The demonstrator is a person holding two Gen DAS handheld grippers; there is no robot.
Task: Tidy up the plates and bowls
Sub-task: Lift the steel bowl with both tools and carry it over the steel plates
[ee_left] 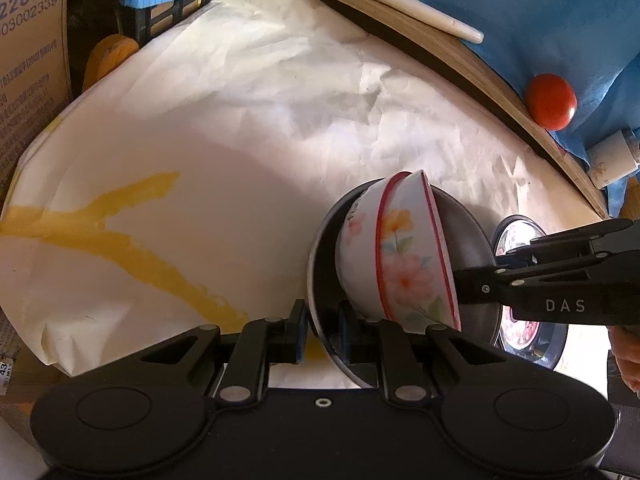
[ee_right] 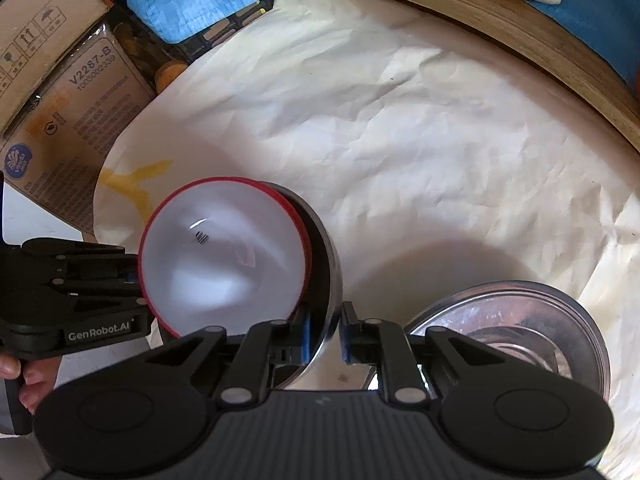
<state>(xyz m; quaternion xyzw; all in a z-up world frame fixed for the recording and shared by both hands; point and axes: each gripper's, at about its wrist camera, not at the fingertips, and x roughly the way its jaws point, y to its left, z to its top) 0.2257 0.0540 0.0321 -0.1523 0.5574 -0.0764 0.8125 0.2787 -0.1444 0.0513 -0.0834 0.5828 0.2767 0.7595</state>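
I judge nesting as under way: the floral bowl (ee_left: pixel 400 256) sits tilted inside the steel bowl (ee_right: pixel 326 248) near the table's (ee_left: pixel 280 120) near edge; a second steel bowl (ee_right: pixel 520 320) waits alongside. Left gripper (ee_left: pixel 323 330) and right gripper (ee_right: pixel 326 338) fingers are each clenched on the steel bowl's rim.

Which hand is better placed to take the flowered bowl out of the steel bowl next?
Probably right. The flowered bowl tilts its open rim toward the right gripper; the left gripper faces its round outside. Both jaws are shut on the steel bowl rim.
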